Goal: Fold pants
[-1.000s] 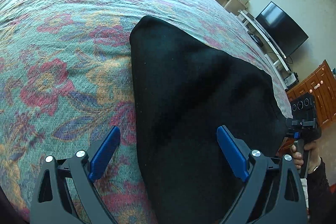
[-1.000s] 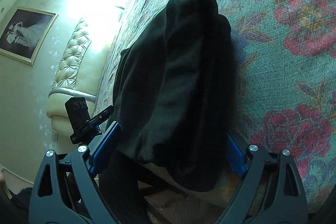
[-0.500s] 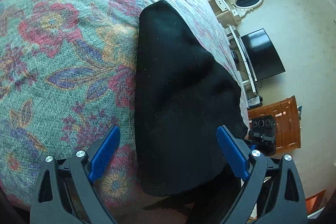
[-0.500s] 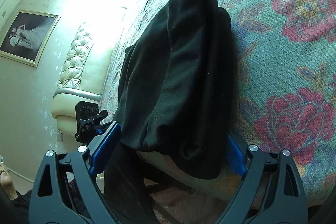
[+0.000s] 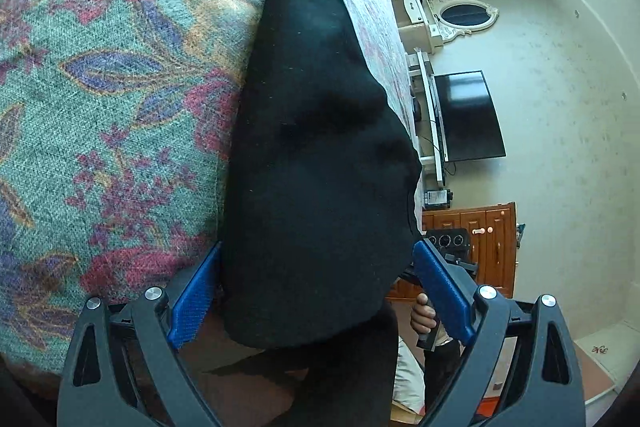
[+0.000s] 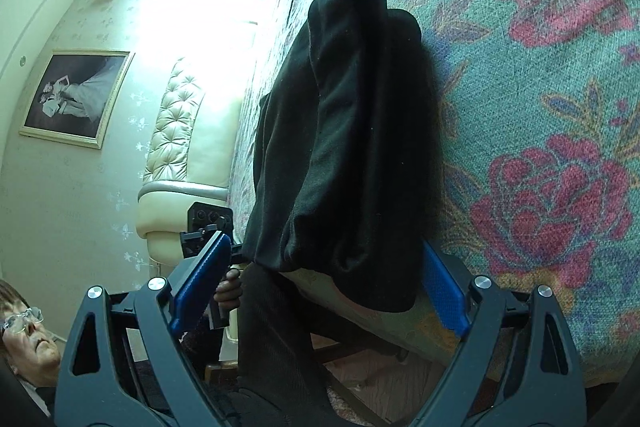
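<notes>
Both views have swung lower since a second ago, so the bed's near edge now sits between each pair of fingers. Black pants (image 5: 312, 155) lie on the floral bedspread (image 5: 100, 87), long axis running from bottom centre to top centre of each frame, near end drooping over the edge. Left gripper (image 5: 316, 291) and right gripper (image 6: 320, 287) are spread wide, straddling that near end, holding nothing. Neither looks clearly nearer.
</notes>
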`<state>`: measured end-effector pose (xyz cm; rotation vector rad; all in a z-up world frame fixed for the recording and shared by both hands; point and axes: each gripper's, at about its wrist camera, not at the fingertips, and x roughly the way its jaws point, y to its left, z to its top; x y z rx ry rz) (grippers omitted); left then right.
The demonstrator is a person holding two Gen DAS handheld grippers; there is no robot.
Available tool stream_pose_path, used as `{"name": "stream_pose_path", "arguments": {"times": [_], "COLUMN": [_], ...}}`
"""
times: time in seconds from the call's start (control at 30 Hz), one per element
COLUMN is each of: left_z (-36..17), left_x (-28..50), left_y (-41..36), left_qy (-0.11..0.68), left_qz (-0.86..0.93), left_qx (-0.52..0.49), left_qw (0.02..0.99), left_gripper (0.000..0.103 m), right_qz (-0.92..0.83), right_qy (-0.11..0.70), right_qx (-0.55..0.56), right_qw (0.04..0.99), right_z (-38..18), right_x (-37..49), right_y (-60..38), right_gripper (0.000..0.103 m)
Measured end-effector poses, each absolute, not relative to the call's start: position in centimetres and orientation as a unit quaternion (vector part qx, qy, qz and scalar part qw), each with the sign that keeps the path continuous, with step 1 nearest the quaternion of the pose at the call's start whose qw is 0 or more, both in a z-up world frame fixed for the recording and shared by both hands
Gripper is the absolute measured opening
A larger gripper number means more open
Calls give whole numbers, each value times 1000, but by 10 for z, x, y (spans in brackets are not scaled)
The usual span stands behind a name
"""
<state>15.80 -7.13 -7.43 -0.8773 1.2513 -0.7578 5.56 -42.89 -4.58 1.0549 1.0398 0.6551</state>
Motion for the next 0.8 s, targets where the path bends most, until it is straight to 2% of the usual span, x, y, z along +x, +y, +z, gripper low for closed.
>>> {"name": "stream_pose_path", "arguments": {"times": [0.1,0.23,0.3,0.4,0.5,0.53,0.6,0.63,0.7,0.77,0.8], "left_z": [-75,-69,-70,-75,-74,-73,-70,-69,-68,-72,-76], "left_x": [158,154,153,153,154,154,152,151,150,150,151], "left_y": [-72,-85,-81,-74,-79,-79,-80,-80,-81,-77,-73], "left_qy": [556,565,562,552,554,554,550,550,551,563,564], "left_qz": [-336,-338,-334,-330,-330,-329,-327,-328,-325,-311,-314], "left_qx": [-381,-332,-350,-387,-382,-380,-378,-373,-361,-348,-356], "left_qw": [658,675,670,660,661,664,669,671,678,682,676], "left_gripper": [92,92,92,92,92,92,92,92,80,50,48], "right_qz": [293,277,253,256,263,268,254,251,257,262,263], "right_qy": [452,479,492,489,479,480,499,502,493,489,489], "right_qx": [491,454,422,452,468,471,447,447,470,474,470], "right_qw": [684,698,718,701,695,690,697,697,686,684,686], "right_z": [-49,-40,-34,-43,-48,-48,-50,-53,-60,-63,-63], "right_x": [52,55,55,52,52,53,53,51,47,45,45], "right_y": [-431,-426,-431,-437,-431,-426,-421,-423,-430,-432,-432], "right_gripper": [91,87,87,87,86,80,55,52,44,42,41]}}
